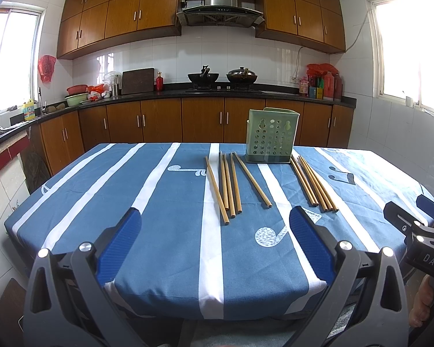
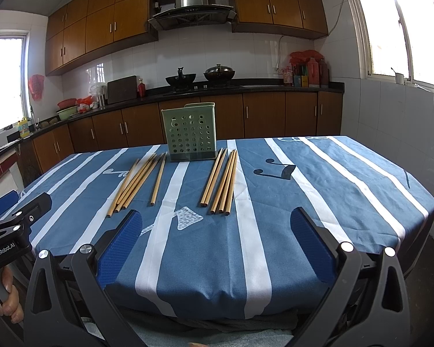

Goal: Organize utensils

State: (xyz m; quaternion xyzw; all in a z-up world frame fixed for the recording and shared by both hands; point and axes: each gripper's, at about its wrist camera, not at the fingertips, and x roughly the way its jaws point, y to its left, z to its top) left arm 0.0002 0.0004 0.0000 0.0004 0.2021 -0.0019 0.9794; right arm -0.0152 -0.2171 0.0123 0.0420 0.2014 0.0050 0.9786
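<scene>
A green perforated utensil holder (image 1: pixel 270 136) stands upright at the far middle of the table; it also shows in the right wrist view (image 2: pixel 190 136). Two groups of several wooden chopsticks lie flat in front of it: a left group (image 1: pixel 227 186) (image 2: pixel 137 180) and a right group (image 1: pixel 314 183) (image 2: pixel 221 180). My left gripper (image 1: pixel 214 231) is open and empty above the table's near edge, short of the left group. My right gripper (image 2: pixel 217 231) is open and empty, short of the right group. Each gripper shows at the edge of the other's view.
The table carries a blue cloth with white stripes (image 1: pixel 165 202) that hangs over the near edge. A dark kitchen counter (image 1: pixel 188 94) with woks, bowls and bottles runs along the far wall, with wooden cabinets below and above.
</scene>
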